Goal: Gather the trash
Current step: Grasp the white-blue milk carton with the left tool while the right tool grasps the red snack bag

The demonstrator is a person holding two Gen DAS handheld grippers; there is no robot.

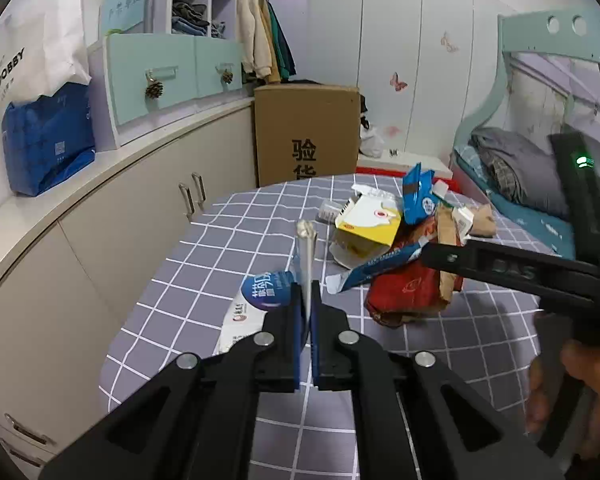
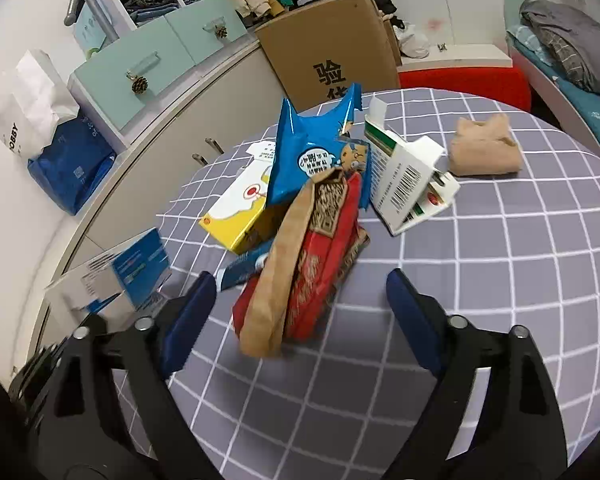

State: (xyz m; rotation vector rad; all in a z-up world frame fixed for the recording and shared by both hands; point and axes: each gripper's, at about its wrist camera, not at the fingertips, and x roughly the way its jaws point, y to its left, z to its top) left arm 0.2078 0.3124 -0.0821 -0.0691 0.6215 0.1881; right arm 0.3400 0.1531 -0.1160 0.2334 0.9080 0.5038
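Observation:
A trash pile lies on the table's grey checked cloth (image 1: pixel 228 216): a yellow and white box (image 1: pixel 370 226), a blue snack bag (image 1: pixel 420 196), a red and tan bag (image 1: pixel 408 292). My left gripper (image 1: pixel 309 300) is shut on a thin pale wrapper (image 1: pixel 307 256) that sticks up edge-on between its pads, above a white and blue packet (image 1: pixel 260 292). My right gripper (image 2: pixel 300 304) is open, its fingers either side of the near end of the red and tan bag (image 2: pixel 312 272), pads apart from it. Behind lie the blue snack bag (image 2: pixel 312 148) and yellow box (image 2: pixel 240 212).
A white barcode box (image 2: pixel 408 180) and a tan folded bundle (image 2: pixel 484 148) lie further right on the cloth (image 2: pixel 500 272). A blue and white packet (image 2: pixel 128 272) is at the left edge. A cardboard box (image 1: pixel 306 132), cabinets (image 1: pixel 120 216) and a bed (image 1: pixel 516 176) surround the table.

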